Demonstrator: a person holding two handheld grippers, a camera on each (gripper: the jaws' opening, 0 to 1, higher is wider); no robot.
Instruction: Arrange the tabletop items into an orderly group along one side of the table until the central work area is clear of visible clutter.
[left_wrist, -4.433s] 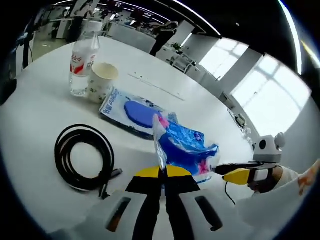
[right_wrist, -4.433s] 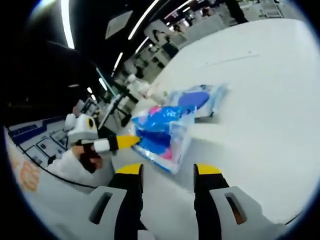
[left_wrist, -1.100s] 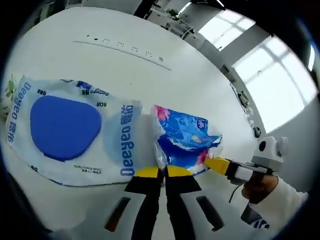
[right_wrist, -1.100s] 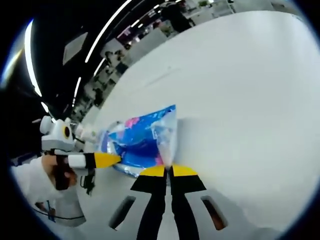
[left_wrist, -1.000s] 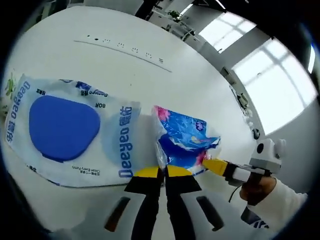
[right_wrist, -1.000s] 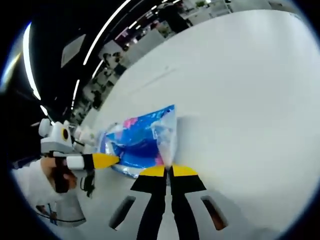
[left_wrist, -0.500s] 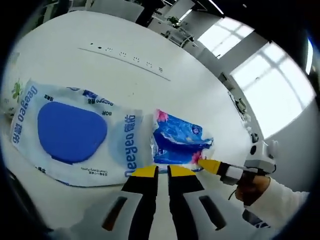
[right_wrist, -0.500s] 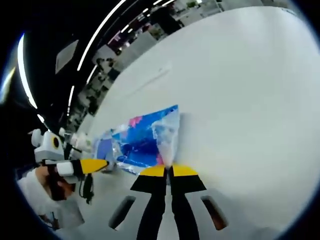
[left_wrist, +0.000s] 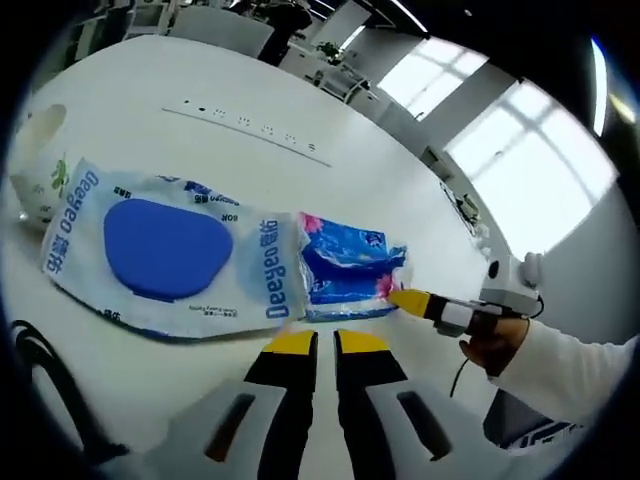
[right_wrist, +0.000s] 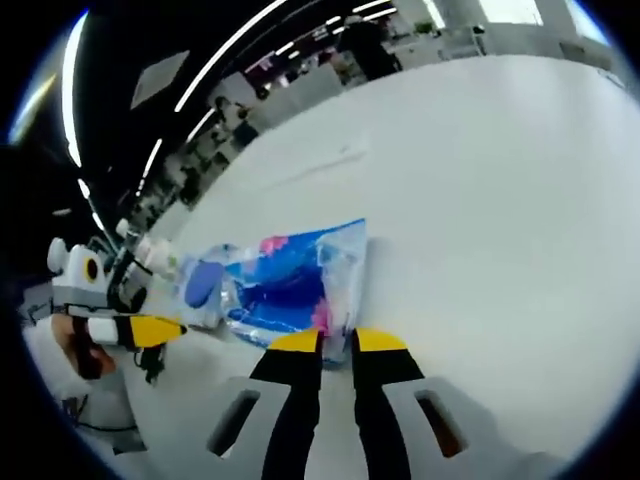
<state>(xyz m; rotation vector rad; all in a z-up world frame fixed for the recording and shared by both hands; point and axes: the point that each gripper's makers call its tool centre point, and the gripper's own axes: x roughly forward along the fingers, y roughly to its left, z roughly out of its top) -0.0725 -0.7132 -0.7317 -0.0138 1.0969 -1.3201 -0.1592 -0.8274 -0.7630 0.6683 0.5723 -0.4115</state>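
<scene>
Now your left gripper (left_wrist: 316, 342) has its jaws slightly parted, gripping nothing, just short of the blue tissue pack (left_wrist: 345, 270), which lies flat on the table (left_wrist: 150, 130) against the wipes pack (left_wrist: 165, 250). Your right gripper (right_wrist: 337, 342), jaws barely apart, sits at its edge. Expect light, soft, crinkly film; pinch a sealed end.

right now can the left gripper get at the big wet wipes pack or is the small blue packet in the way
Probably yes. The left gripper is slightly open, with the wet wipes pack lying flat on the table just ahead and to its left. The blue tissue packet lies beside the pack, more straight ahead, so it leaves that way free.
</scene>
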